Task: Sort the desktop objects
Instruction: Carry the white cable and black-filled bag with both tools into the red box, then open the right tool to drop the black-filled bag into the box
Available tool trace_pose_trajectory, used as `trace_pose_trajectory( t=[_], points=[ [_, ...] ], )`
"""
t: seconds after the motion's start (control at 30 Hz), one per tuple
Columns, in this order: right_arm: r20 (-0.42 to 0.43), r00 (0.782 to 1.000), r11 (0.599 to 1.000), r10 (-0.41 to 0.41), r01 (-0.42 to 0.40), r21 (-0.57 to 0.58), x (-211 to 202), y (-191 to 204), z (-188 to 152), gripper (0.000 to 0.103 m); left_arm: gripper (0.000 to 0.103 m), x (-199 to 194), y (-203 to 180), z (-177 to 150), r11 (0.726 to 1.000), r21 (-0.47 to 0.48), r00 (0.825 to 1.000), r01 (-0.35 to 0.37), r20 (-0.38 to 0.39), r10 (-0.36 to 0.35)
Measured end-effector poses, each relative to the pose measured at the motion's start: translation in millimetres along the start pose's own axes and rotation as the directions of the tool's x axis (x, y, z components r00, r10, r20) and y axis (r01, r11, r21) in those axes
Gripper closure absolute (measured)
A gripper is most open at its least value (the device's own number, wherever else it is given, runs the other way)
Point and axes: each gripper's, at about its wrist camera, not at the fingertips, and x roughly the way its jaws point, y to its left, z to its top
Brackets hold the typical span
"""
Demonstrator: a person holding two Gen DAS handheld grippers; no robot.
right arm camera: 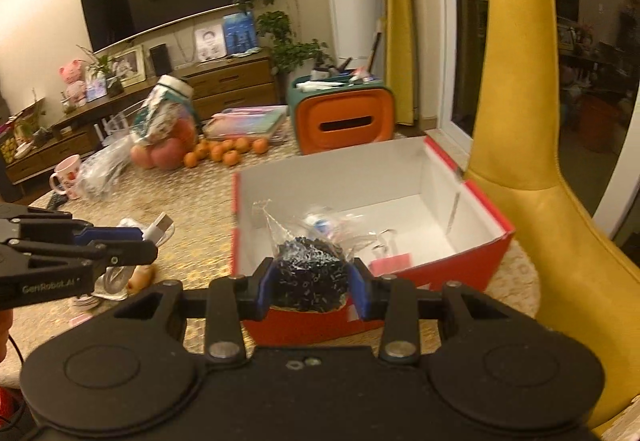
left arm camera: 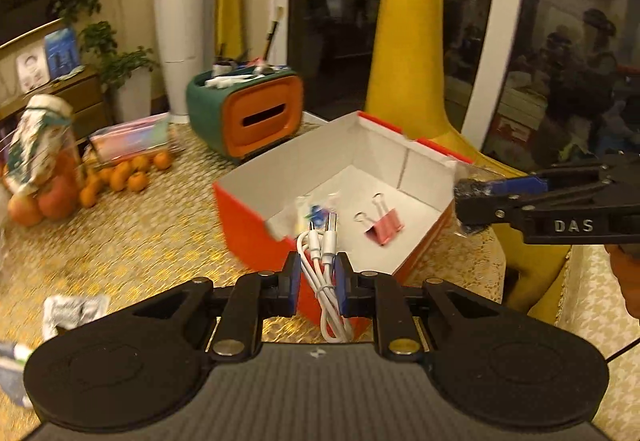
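A red box [left arm camera: 248, 229] with a white inside stands open on the gold-patterned table; it also shows in the right wrist view [right arm camera: 460, 265]. In it lie a pink binder clip [left arm camera: 384, 227] and a small clear packet [left arm camera: 314, 211]. My left gripper [left arm camera: 318, 277] is shut on a coiled white USB cable [left arm camera: 324, 265], held at the box's near corner. My right gripper [right arm camera: 312, 285] is shut on a clear bag of small black parts [right arm camera: 310, 273], held over the box's near wall. It shows at the right of the left wrist view [left arm camera: 468, 201].
A green and orange organizer [left arm camera: 244, 113] stands behind the box. Oranges [left arm camera: 124, 173], a jar [left arm camera: 38, 141] and a flat pastel case [left arm camera: 132, 137] sit at the left. A crumpled wrapper [left arm camera: 72, 311] lies near my left gripper. A yellow chair [right arm camera: 520, 145] stands right of the table.
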Motion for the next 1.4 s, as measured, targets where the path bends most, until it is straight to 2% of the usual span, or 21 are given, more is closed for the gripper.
trace_pose_trajectory(
  t=[0.4,0.67,0.97,1.4],
  points=[
    [-0.006,0.999,0.999,-0.037,0.037,-0.001,31,-28,15,0.065,0.086,48,-26,29,0.999,0.039,0.999,0.034,-0.017,-0.033],
    [-0.028,0.995,0.996,-0.091,0.09,-0.026,61,-44,28,0.065,0.086,73,-35,42,0.997,0.06,0.998,0.052,-0.033,-0.05],
    [-0.075,0.991,0.994,-0.109,0.106,-0.038,100,-57,51,0.065,0.086,115,-41,47,0.994,0.082,0.993,0.07,-0.106,-0.061],
    [-0.153,0.975,0.985,-0.159,0.147,-0.087,162,-60,59,0.065,0.086,164,-47,45,0.991,0.101,0.976,0.09,-0.205,-0.068]
  ],
)
